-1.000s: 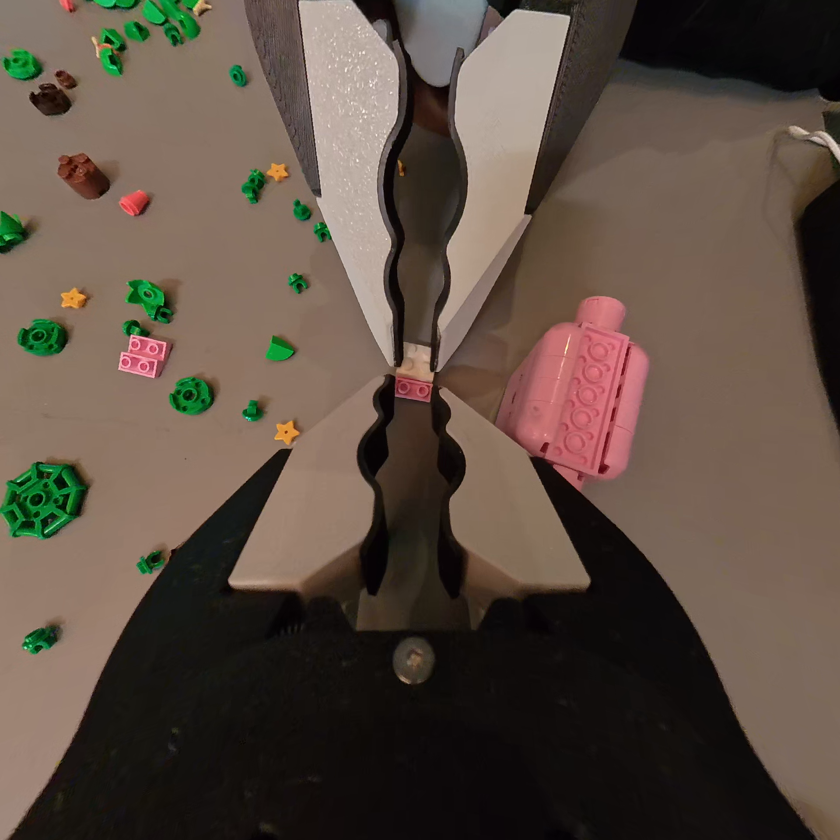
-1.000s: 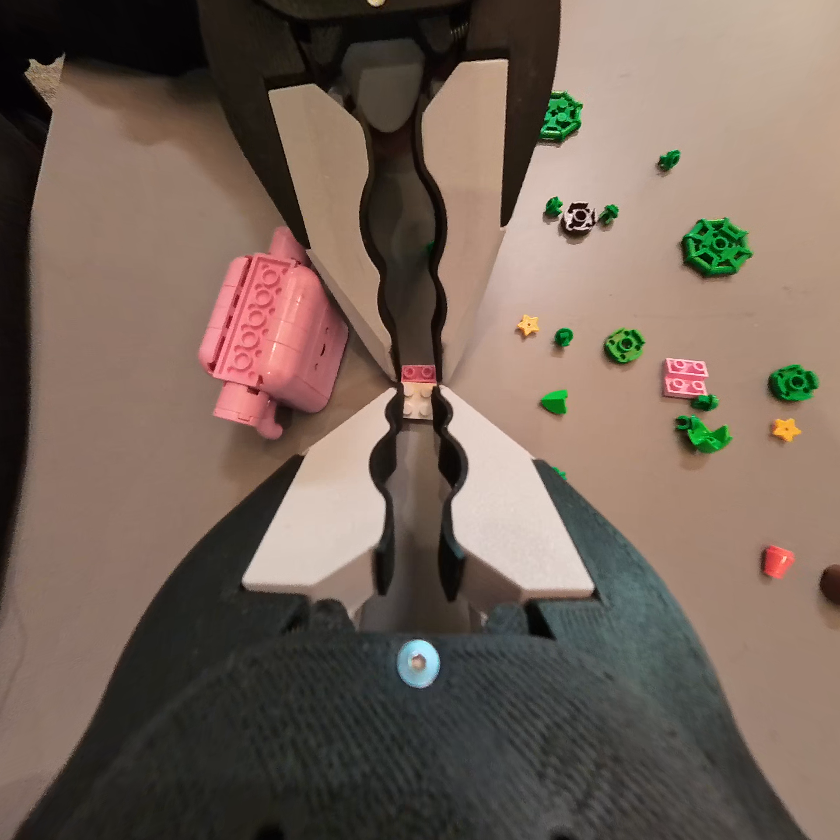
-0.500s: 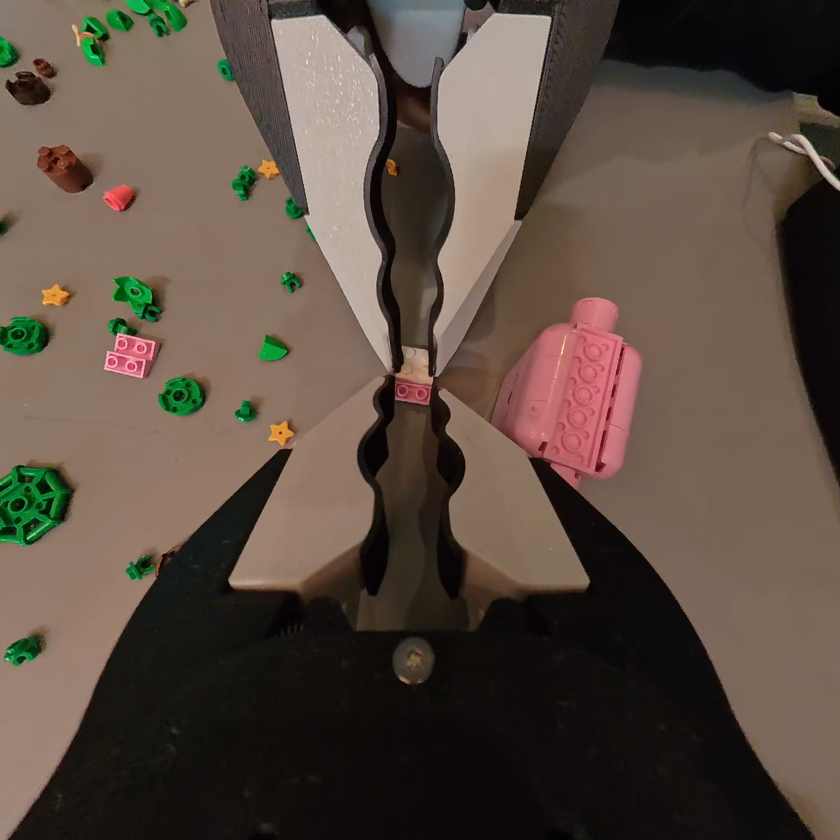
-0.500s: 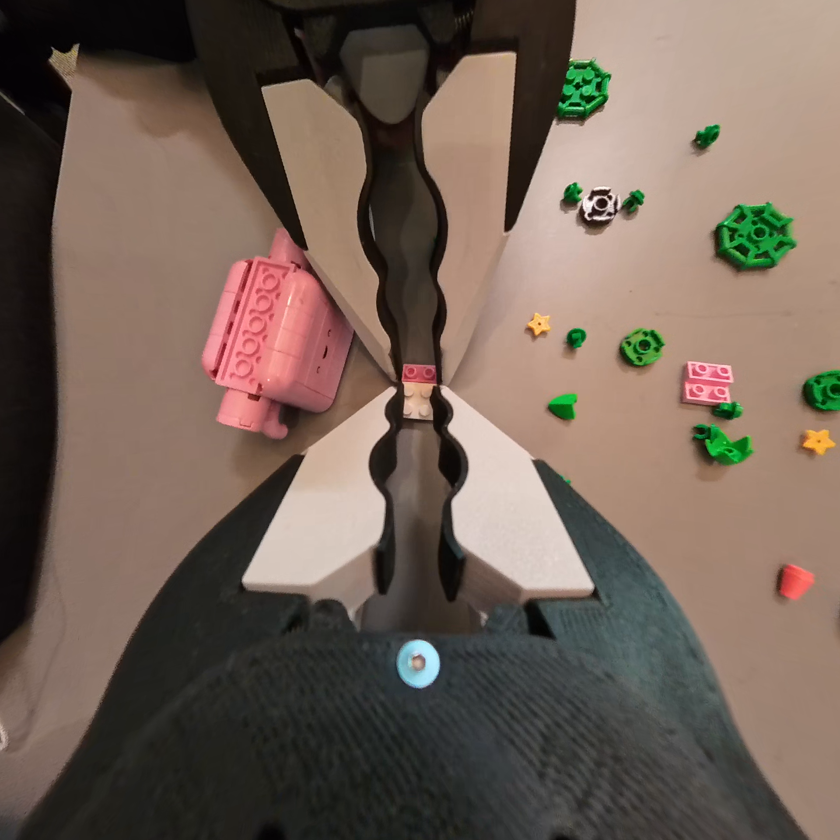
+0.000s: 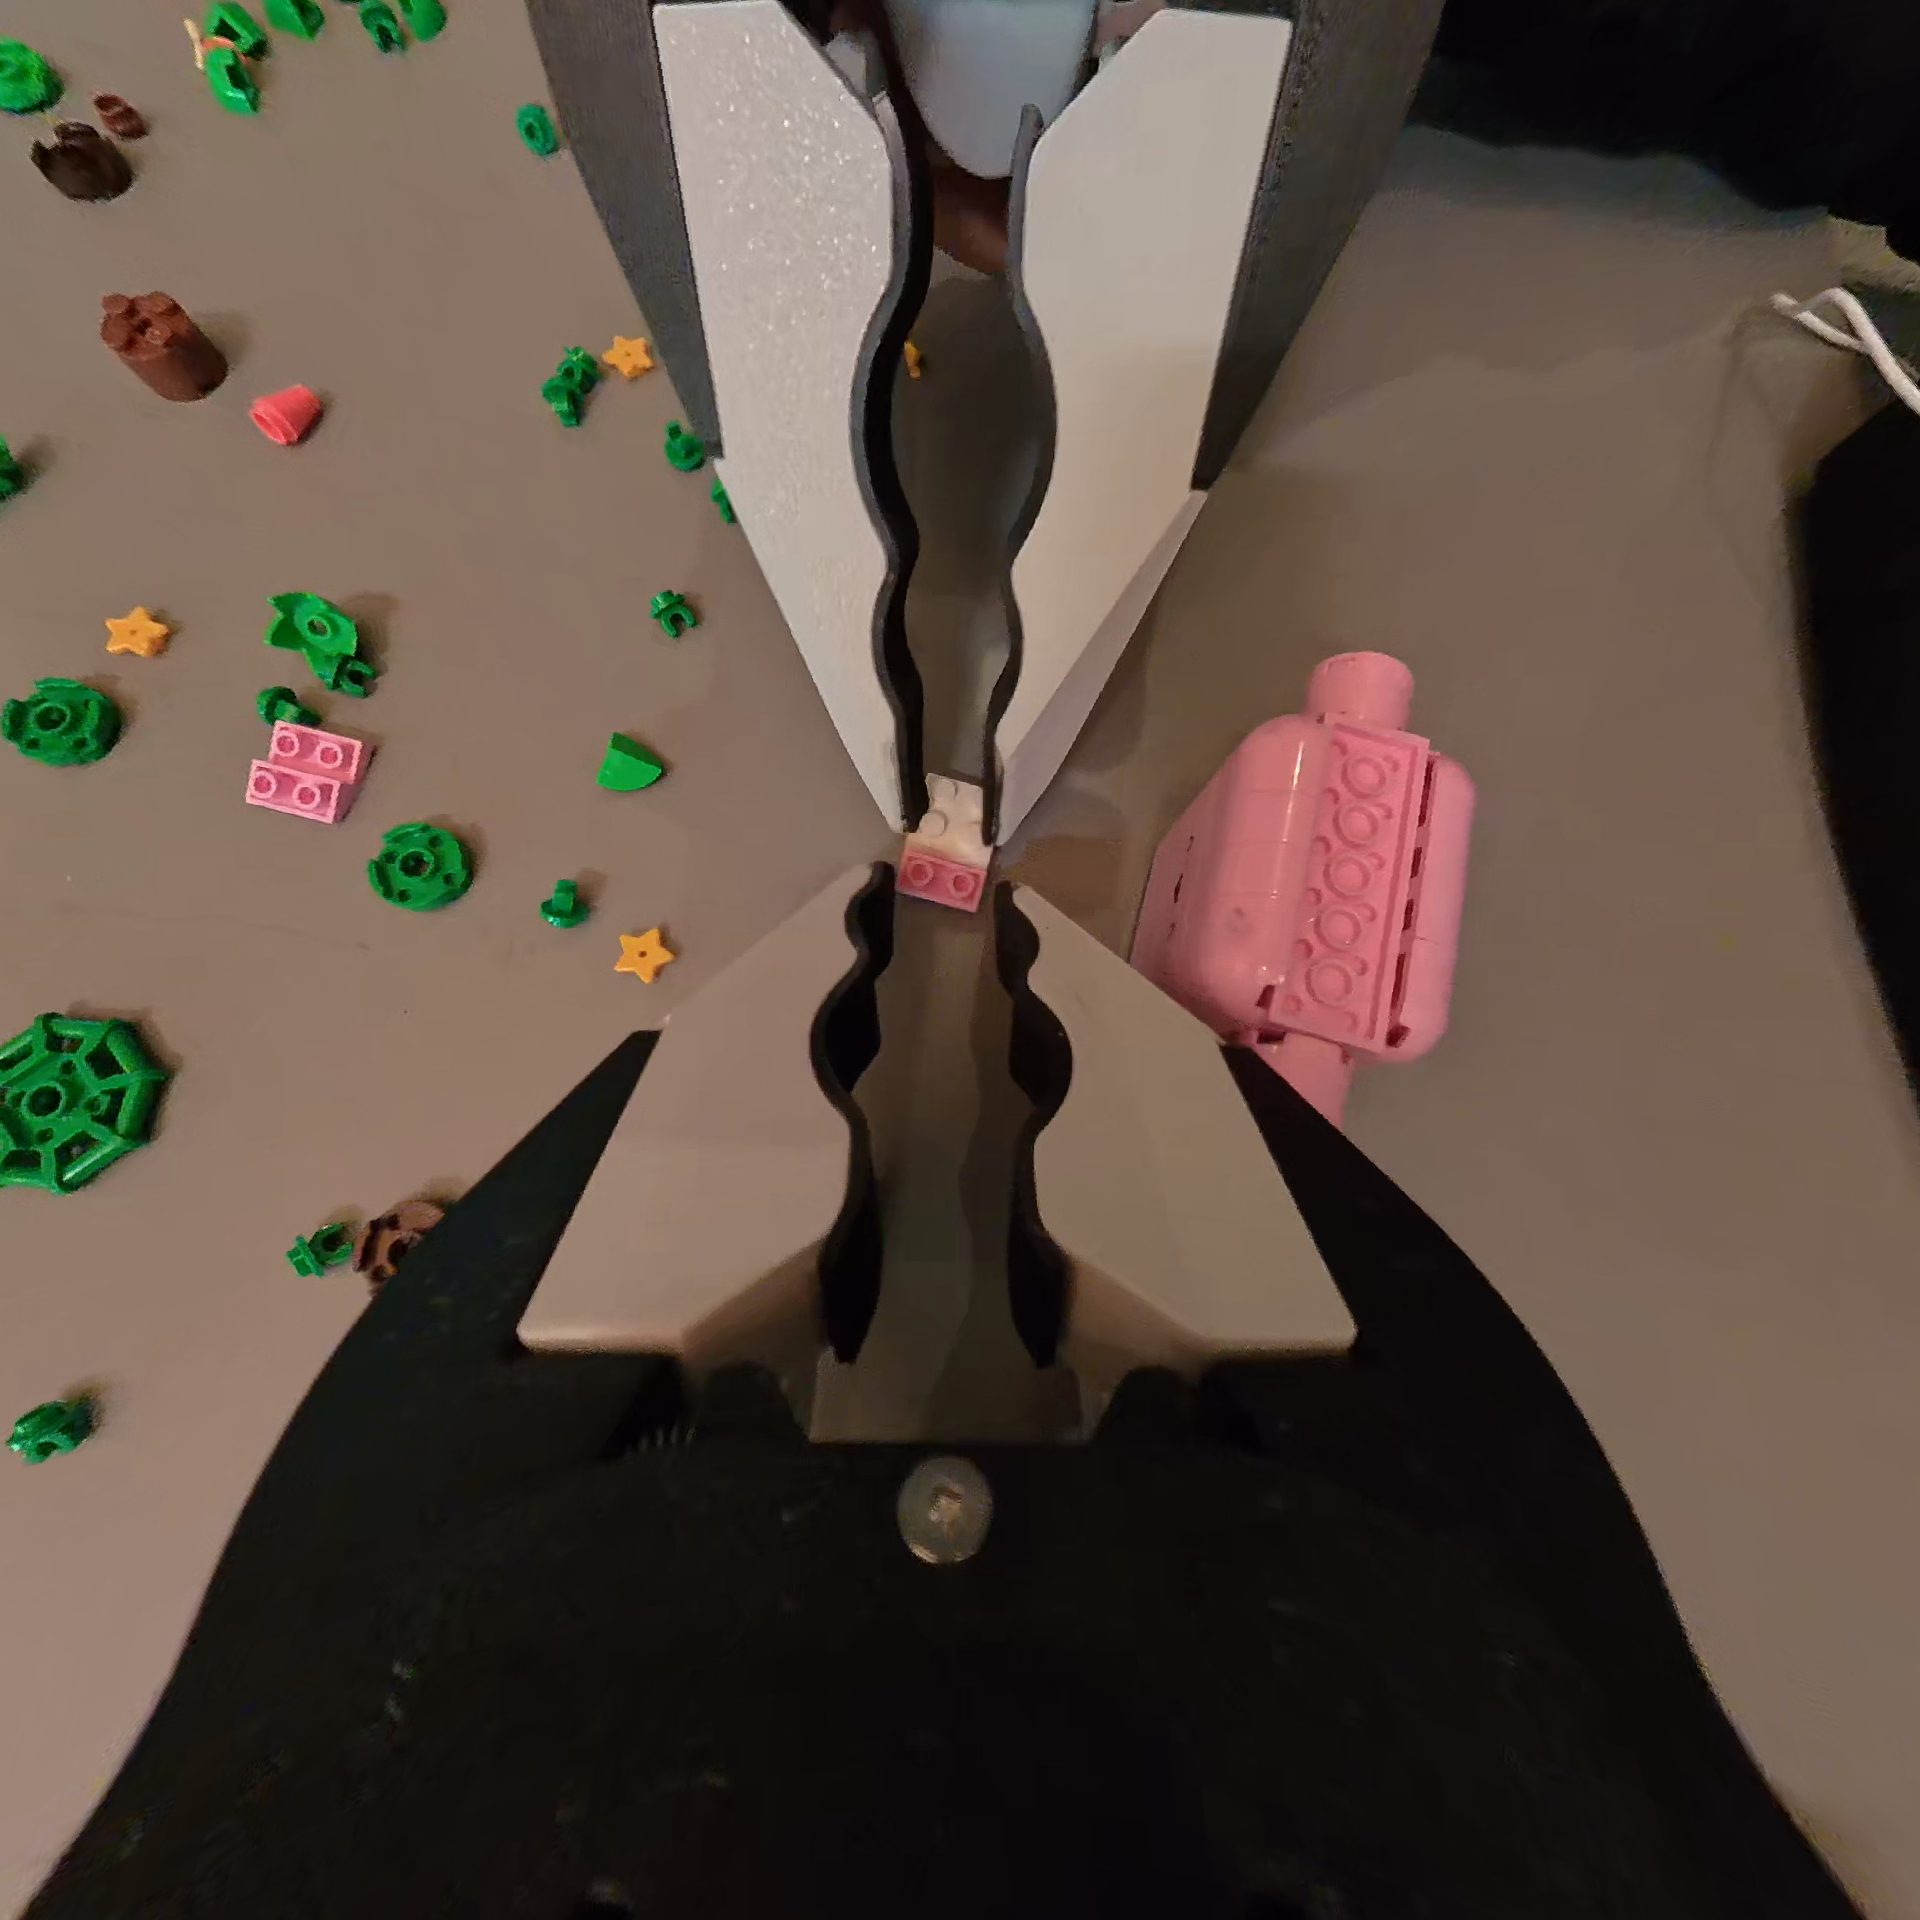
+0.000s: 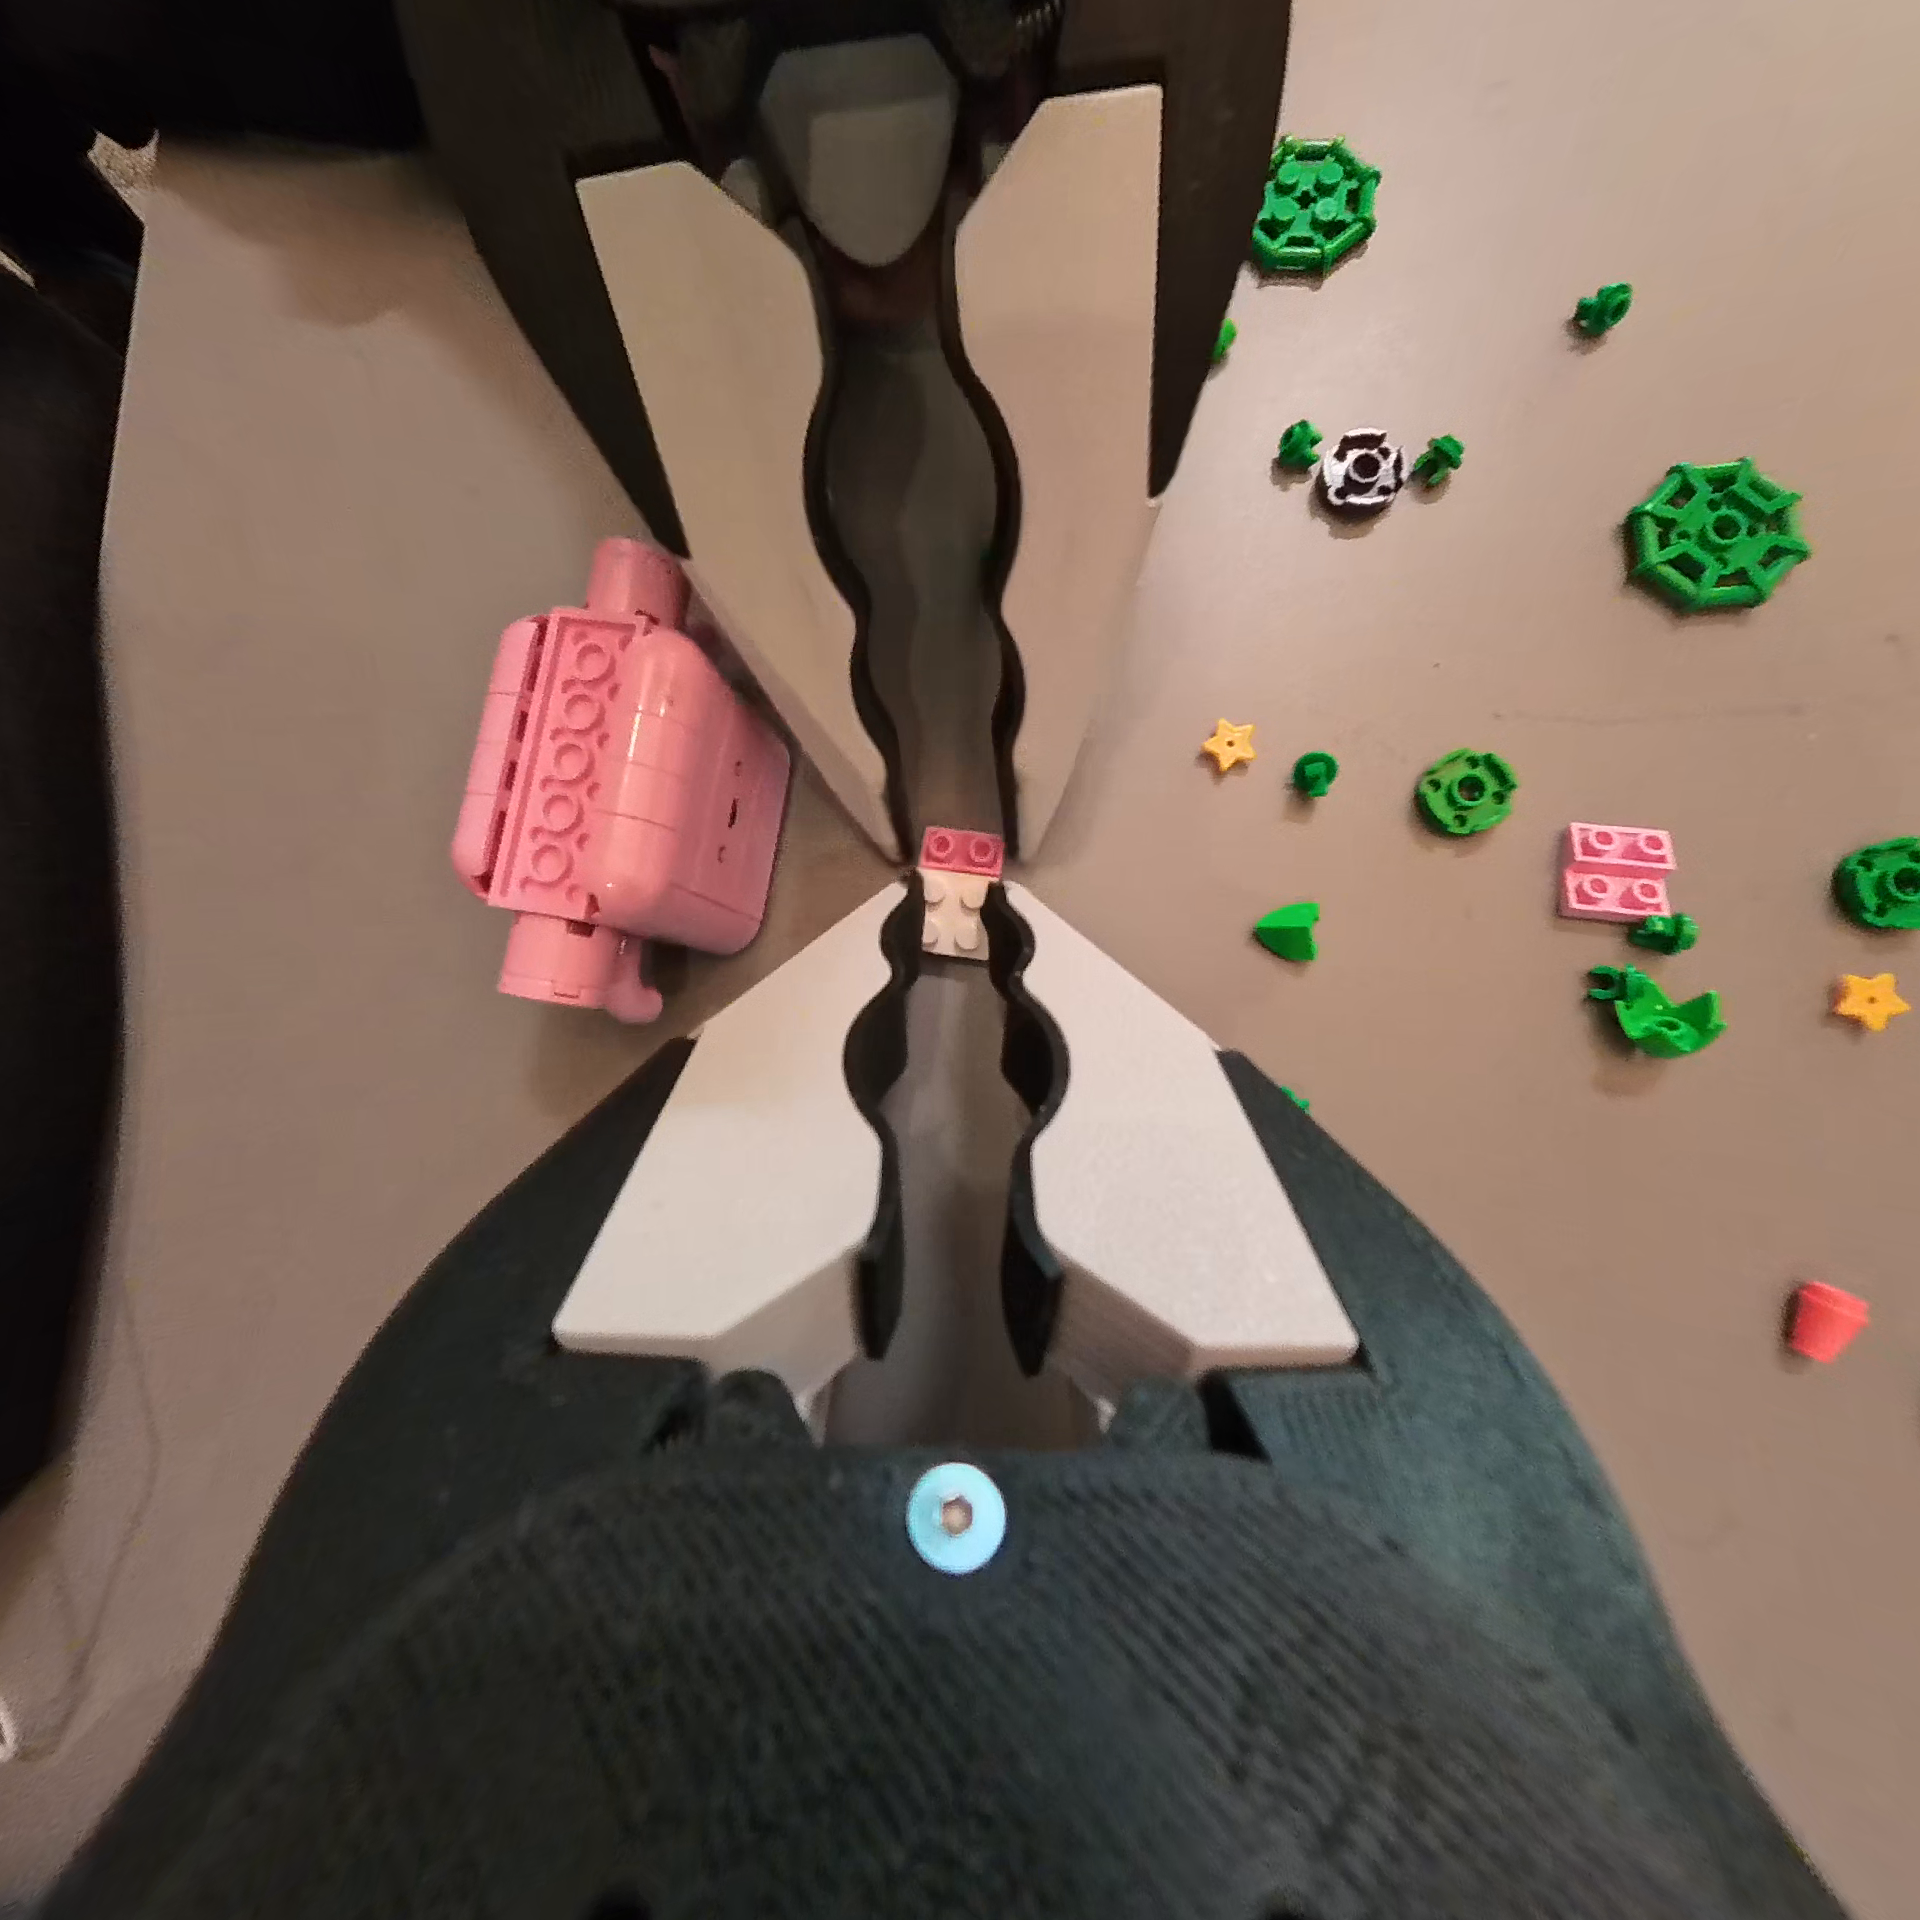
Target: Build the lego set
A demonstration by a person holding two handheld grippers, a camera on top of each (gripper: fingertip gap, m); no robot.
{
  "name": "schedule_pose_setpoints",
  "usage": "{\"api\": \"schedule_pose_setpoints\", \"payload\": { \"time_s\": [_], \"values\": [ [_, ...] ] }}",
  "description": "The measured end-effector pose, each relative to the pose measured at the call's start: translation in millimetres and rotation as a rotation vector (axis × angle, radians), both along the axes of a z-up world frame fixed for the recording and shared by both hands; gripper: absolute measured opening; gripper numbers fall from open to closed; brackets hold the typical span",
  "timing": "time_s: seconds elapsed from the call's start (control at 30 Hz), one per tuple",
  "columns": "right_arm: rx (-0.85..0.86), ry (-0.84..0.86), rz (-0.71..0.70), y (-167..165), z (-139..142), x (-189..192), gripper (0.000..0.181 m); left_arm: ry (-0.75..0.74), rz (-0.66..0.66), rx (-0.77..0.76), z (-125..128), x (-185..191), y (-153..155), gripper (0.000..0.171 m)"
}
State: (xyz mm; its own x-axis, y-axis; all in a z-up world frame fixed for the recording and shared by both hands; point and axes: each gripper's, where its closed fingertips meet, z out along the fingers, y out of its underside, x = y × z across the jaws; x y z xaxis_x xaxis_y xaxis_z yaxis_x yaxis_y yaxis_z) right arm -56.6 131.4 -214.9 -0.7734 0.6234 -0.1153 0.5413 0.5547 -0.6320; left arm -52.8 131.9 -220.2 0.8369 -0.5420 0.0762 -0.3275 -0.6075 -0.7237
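pink plate (image 5: pixel 941 879) pinched in left gripper (image 5: pixel 941 894), white plate (image 6: pixel 957 914) in right gripper (image 6: pixel 957 920); mid-joining, tip to tip. next: likely firm, square pressing.

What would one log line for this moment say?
left gripper: shut on pink piece | right gripper: shut on white piece | pieces touching

Tip to tip over the table (image 5: pixel 1558 520): two grippers; big built block (image 5: pixel 1320 883) right of them, loose pieces (image 5: pixel 416 868) left.
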Motion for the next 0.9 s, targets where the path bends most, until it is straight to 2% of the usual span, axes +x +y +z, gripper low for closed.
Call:
{"api": "schedule_pose_setpoints", "payload": {
  "time_s": [0.17, 0.33, 0.47, 0.63, 0.9],
  "values": [
    [-0.012, 0.011, -0.014, 0, 0, -1, 0.011, 0.002, 0.003, 0.000, 0, -1, 0, 0.011],
    [-0.052, 0.053, -0.051, 2, 8, -4, 0.025, 0.000, 0.004, 0.000, 0, -2, 0, 0.011],
    [-0.072, 0.077, -0.049, 2, 13, -3, 0.012, -0.002, 0.005, -0.001, 0, -2, 0, 0.011],
    [-0.036, 0.051, -0.050, 0, 4, -1, 0.001, 0.000, 0.005, 0.000, 0, -2, 0, 0.011],
    [-0.015, 0.039, -0.091, 1, 3, -3, 0.000, -0.001, 0.002, -0.002, 0, -2, 0, 0.011]
  ]
}}
